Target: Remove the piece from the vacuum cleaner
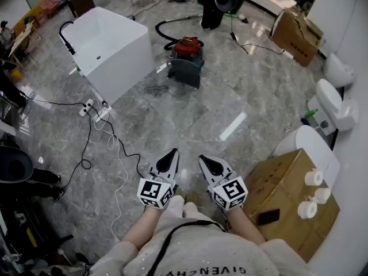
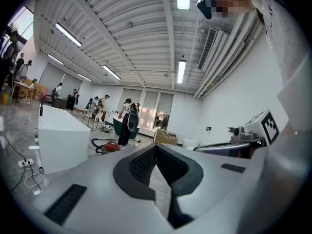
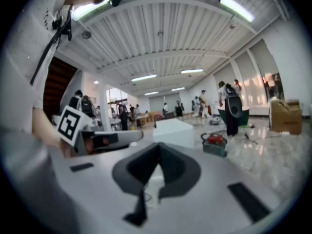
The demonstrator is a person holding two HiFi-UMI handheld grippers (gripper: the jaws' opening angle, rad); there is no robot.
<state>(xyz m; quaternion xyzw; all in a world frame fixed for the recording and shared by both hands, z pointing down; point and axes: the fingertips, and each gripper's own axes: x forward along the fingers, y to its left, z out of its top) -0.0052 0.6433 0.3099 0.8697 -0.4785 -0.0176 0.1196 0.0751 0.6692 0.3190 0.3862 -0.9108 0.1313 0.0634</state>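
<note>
- Well ahead of both jaw tips, far out of reach: the vacuum cleaner [image 1: 187,59], red top on a grey body, sitting on the floor [image 1: 230,96]. It's small in both gripper views too (left gripper view [image 2: 111,146], right gripper view [image 3: 215,144]).
- Left gripper [image 1: 171,158]: jaws clenched, nothing btwn them; its own view [image 2: 156,147] shows only floor past the tips.
- Right gripper [image 3: 157,147]: also clenched & empty, held close to the body beside the left one, tips [image 1: 205,161] pointing fwd.
- Step in hand, as I judge it: approach. No contact w/ the vacuum yet, so task looks barely begun.
- Which piece comes off can't be told from here, too small. The black hose [image 1: 172,19] loops off the vac's far side; could be the candidate, but check up close.
- To do it well: walk straight fwd and keep the vac centred btwn the two jaw sets.
- Left of the left jaws: power strip [image 1: 92,108] and loose cables [image 1: 118,154] on the floor, trip risk, so stay right of them.
- Further ahead-left: white bathtub [image 1: 123,62], just beside the vac, so there's less room to come in from that side.
- Right of the right jaws: cardboard box [image 1: 276,183]; don't clip it on the way.
- Release both jaws before reaching in.
- Prob best: one gripper pins the body, the other takes the piece near its joint and pulls along its axis, since the vac may roll or tip.
</note>
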